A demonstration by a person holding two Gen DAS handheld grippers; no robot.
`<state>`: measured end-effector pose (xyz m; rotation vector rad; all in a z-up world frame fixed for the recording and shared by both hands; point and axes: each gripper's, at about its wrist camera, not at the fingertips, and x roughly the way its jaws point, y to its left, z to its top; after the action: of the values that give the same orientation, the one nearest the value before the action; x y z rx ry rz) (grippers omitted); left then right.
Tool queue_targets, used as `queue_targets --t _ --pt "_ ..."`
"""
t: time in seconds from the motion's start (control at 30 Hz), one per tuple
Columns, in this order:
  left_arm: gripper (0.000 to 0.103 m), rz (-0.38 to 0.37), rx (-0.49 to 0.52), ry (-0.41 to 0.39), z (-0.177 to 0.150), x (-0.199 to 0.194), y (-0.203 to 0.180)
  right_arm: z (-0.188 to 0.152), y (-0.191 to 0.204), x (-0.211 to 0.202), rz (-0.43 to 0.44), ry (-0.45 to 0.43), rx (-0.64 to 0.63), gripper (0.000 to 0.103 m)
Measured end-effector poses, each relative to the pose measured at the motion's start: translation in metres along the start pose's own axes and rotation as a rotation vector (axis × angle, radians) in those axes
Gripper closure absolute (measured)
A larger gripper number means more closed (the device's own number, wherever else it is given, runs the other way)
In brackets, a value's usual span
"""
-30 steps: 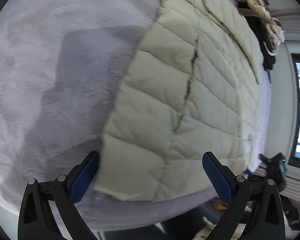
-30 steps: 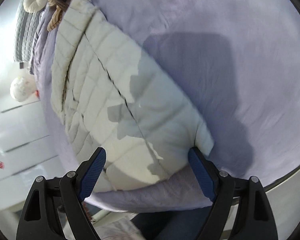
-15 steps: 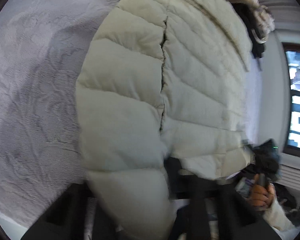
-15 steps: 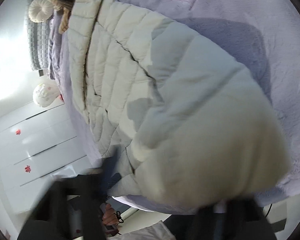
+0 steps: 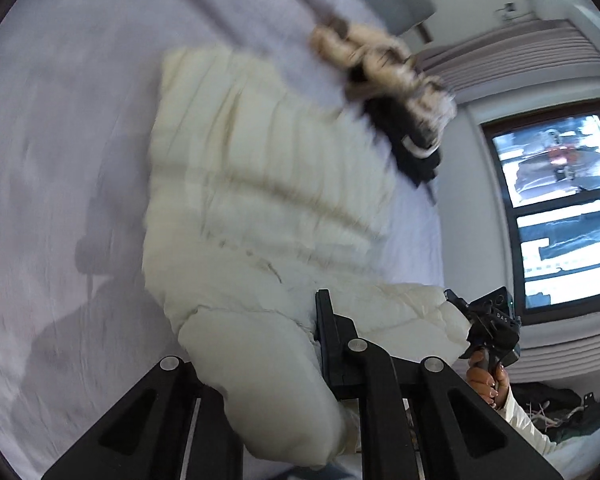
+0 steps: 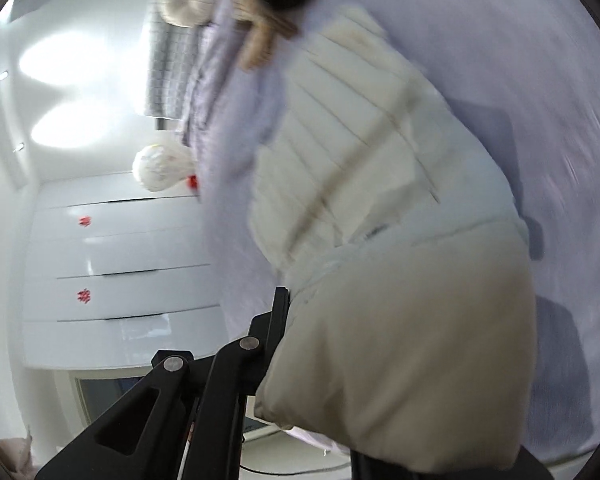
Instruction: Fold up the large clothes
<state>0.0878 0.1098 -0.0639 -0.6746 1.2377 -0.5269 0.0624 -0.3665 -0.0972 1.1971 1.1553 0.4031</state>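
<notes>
Cream quilted jacket, puffy hem bunched and lifted off lilac bedspread.

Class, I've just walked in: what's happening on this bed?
A person is folding a cream quilted puffer jacket on a lilac bedspread. The left tool and the right tool have just been closing, each now clamped on a corner of the jacket's hem, which is raised off the bed. The collar end lies flat.

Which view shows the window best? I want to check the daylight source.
The left wrist view: the window fills its right side, dark frame and bright panes visible. The right wrist view shows no window, only white drawers and bedding.
</notes>
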Motion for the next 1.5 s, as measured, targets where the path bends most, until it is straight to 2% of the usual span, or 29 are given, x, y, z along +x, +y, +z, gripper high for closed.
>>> queue_targets --t 0.13,0.27,0.43,0.53,0.63,0.8,1.07,1.27,1.3,1.33,1.37,1.43,1.47,1.5 --pt "0.088 0.002 0.066 -0.079 0.042 -0.013 -0.024 0.034 0.036 0.005 0.015 -0.014 -0.096 0.095" --pt "0.088 0.006 0.076 -0.121 0.076 -0.016 -0.029 0.071 0.067 0.013 0.020 -0.014 -0.177 0.095" --pt "0.088 0.041 0.076 -0.139 0.117 0.006 -0.026 0.116 0.090 0.033 -0.015 0.001 -0.243 0.095" --pt "0.088 0.043 0.047 -0.119 0.142 0.024 -0.014 0.146 0.094 0.055 -0.045 0.014 -0.257 0.095" --pt "0.088 0.070 0.049 -0.108 0.165 0.043 -0.004 0.177 0.088 0.082 -0.076 0.030 -0.249 0.095" --pt "0.088 0.110 0.064 -0.086 0.192 0.079 0.015 0.208 0.072 0.116 -0.116 0.045 -0.244 0.095" --pt "0.088 0.138 -0.033 -0.067 0.210 0.137 0.066 0.234 0.023 0.162 -0.167 0.056 -0.167 0.095" --pt "0.083 0.196 -0.058 -0.041 0.218 0.151 0.072 0.240 0.014 0.172 -0.169 0.055 -0.152 0.093" --pt "0.079 0.209 -0.060 -0.037 0.220 0.150 0.071 0.242 0.014 0.173 -0.164 0.056 -0.146 0.092" --pt "0.058 0.215 -0.058 -0.041 0.220 0.147 0.068 0.243 0.015 0.173 -0.160 0.057 -0.141 0.090" --pt "0.029 0.218 -0.051 -0.052 0.220 0.143 0.065 0.243 0.016 0.172 -0.155 0.059 -0.138 0.084" --pt "0.014 0.262 -0.004 -0.097 0.219 0.130 0.053 0.243 0.022 0.170 -0.151 0.056 -0.142 0.071" --pt "0.014 0.270 0.020 -0.096 0.220 0.126 0.048 0.243 0.027 0.167 -0.152 0.049 -0.156 0.055" --pt "0.014 0.288 0.049 -0.089 0.220 0.122 0.043 0.243 0.032 0.163 -0.149 0.040 -0.168 0.048"
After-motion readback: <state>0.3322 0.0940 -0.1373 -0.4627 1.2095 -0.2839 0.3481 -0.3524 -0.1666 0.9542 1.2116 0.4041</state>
